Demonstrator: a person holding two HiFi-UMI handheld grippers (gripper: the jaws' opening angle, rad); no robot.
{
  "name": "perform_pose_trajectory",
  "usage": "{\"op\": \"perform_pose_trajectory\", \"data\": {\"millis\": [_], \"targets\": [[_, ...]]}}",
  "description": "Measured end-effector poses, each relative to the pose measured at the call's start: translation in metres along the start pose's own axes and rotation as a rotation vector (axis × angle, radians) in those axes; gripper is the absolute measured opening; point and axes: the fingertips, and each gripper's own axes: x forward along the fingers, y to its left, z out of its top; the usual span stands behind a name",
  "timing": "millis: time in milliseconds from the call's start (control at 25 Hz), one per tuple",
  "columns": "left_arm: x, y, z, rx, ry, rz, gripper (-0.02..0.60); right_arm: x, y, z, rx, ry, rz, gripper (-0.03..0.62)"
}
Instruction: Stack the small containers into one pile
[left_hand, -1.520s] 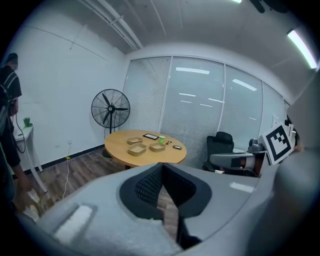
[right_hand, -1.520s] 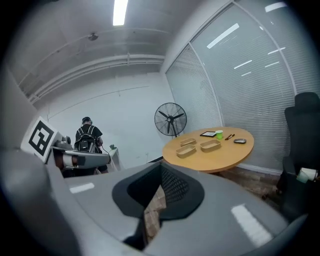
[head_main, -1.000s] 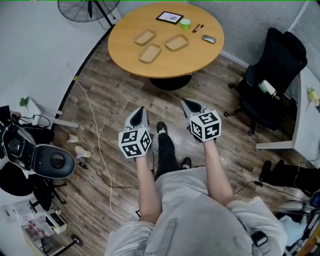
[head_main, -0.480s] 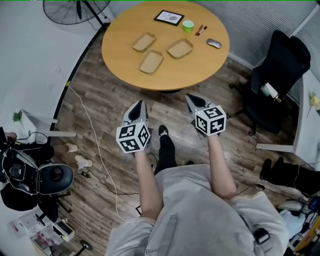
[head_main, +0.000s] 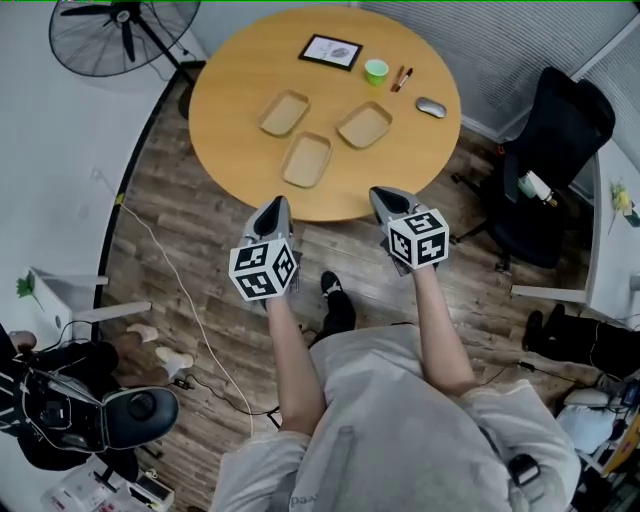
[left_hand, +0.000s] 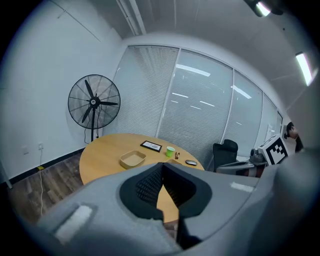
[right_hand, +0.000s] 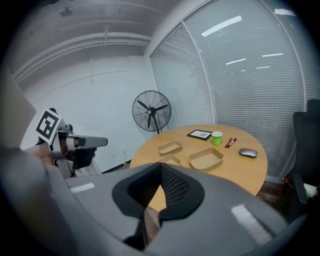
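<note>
Three shallow tan trays (head_main: 307, 160) lie apart on the smooth round wooden table (head_main: 235, 80), while the left gripper (head_main: 272, 207) and right gripper (head_main: 381, 196), ribbed dark jaws pressed together, hold nothing.

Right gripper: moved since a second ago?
Yes. The right gripper has come forward toward the round wooden table; its tip now overlaps the table's near edge, where earlier it was well short of it.

Your head view looks steeply down on the round surface (head_main: 230, 80) from high up; both gripper views look level across it from nearby; all share it and the fan (head_main: 110, 30).
</note>
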Motion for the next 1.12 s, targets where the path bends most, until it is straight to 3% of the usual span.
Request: {"op": "perform_pose_trajectory", "data": {"millis": [280,520,1120], "targets": [[0.050,0.030,0.019,0.051,0.050,-0.097,0.006,0.053,-0.020,0.023,0.009,0.002,-0.086,0.000],[0.080,0.040,0.003,0.077,0.118,-0.151,0.005,0.070,-0.045,0.021,-0.039,0.052,-0.137,0.000],[0.154,-0.025,-0.035,0.225,0.241,-0.261,0.005,0.125,-0.150,-0.026,-0.651,0.447,0.101,0.000]]}}
